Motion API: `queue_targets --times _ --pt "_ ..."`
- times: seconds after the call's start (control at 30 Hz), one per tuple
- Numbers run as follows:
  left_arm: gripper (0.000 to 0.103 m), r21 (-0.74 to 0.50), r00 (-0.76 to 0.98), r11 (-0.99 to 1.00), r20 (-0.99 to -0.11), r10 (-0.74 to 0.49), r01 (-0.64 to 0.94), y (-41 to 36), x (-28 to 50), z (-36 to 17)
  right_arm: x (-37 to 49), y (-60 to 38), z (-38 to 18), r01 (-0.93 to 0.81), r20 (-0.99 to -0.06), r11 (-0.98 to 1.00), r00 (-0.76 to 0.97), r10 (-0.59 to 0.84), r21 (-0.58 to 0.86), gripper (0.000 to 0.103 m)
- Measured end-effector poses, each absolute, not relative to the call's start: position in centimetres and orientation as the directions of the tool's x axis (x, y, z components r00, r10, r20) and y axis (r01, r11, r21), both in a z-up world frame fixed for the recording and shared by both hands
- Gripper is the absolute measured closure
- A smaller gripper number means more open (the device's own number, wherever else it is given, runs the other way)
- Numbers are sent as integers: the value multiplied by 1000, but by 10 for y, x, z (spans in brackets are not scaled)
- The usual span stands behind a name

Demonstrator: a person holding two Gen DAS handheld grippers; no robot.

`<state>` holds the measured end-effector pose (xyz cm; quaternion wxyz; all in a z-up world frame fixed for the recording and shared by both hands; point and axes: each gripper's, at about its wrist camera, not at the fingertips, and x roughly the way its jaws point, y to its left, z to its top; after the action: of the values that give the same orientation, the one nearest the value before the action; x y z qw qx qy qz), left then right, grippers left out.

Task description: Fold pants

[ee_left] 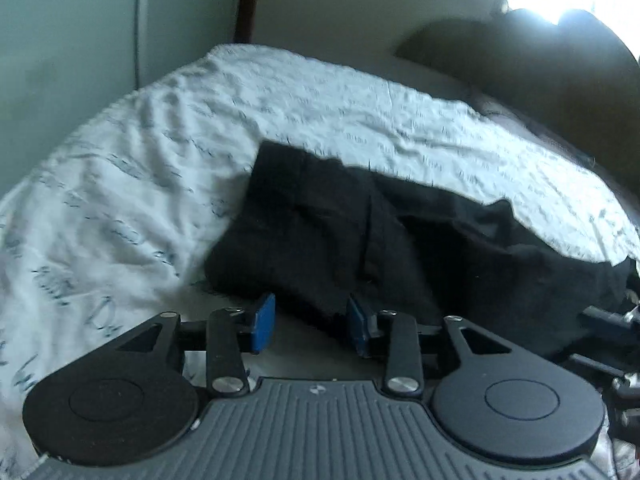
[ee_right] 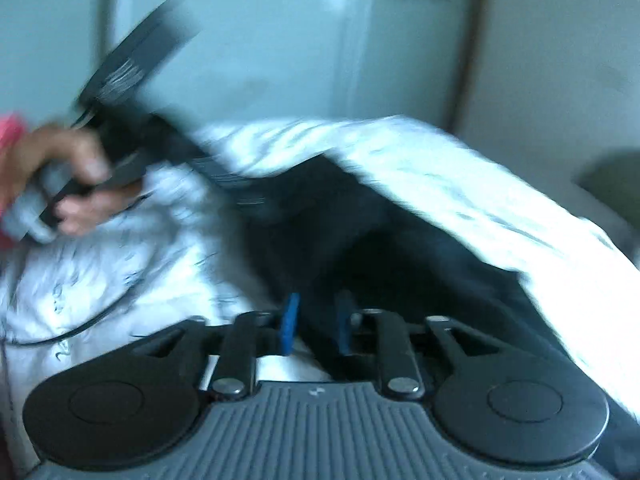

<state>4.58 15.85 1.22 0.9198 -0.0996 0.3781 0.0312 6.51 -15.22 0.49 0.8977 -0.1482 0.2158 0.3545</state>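
Soft, matte black pants (ee_left: 360,240) lie folded and rumpled on a wrinkled white bedspread (ee_left: 140,152) printed with unreadable grey script, their near edge just ahead of the parted, empty blue-padded left gripper (ee_left: 310,322) and right gripper (ee_right: 316,322), with bare bedspread to the left.

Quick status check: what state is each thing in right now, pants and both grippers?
Pants: black, lying bunched and partly folded on the bed, not held.
Left gripper: open, pads apart at the pants' near edge, nothing pinched.
Right gripper: open, over the pants; picture blurred.
Bedspread: white with print, rumpled, spread under the pants.
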Motion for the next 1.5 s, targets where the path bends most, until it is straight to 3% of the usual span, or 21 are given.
queue_targets --times 0.03,0.1,0.17,0.27,0.3,0.33,0.4,0.43,0.57,0.7,0.77,0.9,0.97,1.0,1.03,1.07,1.1,1.17,1.33,1.5 --pt "54 -148 724 981 -690 -13 -124 153 43 19 68 -172 1 -646 -499 755 695 518 -115 39" --pt "44 -139 748 988 -662 -40 -70 135 42 33 78 -211 -15 -541 -575 835 717 395 -100 34" --pt "27 -142 764 990 -635 -110 24 107 46 41 90 -249 -35 -519 -712 855 595 374 15 34" --pt "27 -105 753 982 -631 -188 157 56 61 41 80 -328 -7 -404 -588 897 688 426 178 34" --pt "27 -93 739 972 -635 -225 216 37 66 38 80 -360 6 -311 -536 925 753 381 219 33" --pt "26 -83 717 958 -646 -260 273 18 72 33 85 -392 18 -210 -492 942 810 318 263 24" --pt "26 -54 672 925 -671 -312 376 -23 81 21 102 -459 35 -28 -416 931 890 190 365 17" --pt "26 -36 661 908 -674 -330 417 -40 83 16 117 -491 37 48 -408 903 901 145 427 17" --pt "26 104 669 849 -668 -327 519 -93 77 -6 199 -578 24 302 -532 701 837 129 646 16" --pt "26 188 675 805 -667 -316 563 -118 82 -27 256 -576 4 554 -753 642 655 55 529 17" --pt "26 188 662 787 -670 -335 588 -124 87 -32 265 -572 -10 562 -765 621 637 97 547 17" --pt "26 237 651 731 -671 -354 640 -146 94 -38 293 -549 -8 576 -809 711 588 -17 404 17" --pt "30 255 662 728 -665 -345 636 -151 95 -40 299 -541 -12 527 -777 752 628 -30 397 54" --pt "37 246 668 739 -659 -347 627 -151 96 -40 297 -541 -14 517 -774 750 633 -10 413 87" --pt "52 223 668 754 -654 -354 618 -150 100 -39 292 -542 -15 507 -764 746 645 4 432 94" --pt "68 191 662 768 -655 -364 611 -148 103 -38 287 -543 -13 498 -751 752 661 -7 432 94" --pt "73 154 656 782 -653 -378 604 -146 105 -36 279 -544 -9 492 -732 758 680 -28 428 99" --pt "89 114 660 798 -637 -398 591 -140 106 -32 252 -550 1 462 -676 747 737 -23 478 100" --pt "93 46 659 807 -607 -445 588 -131 103 -26 190 -567 21 391 -555 719 832 -9 575 100" --pt "93 72 654 803 -625 -426 591 -137 100 -34 224 -571 2 432 -661 705 747 68 562 95"
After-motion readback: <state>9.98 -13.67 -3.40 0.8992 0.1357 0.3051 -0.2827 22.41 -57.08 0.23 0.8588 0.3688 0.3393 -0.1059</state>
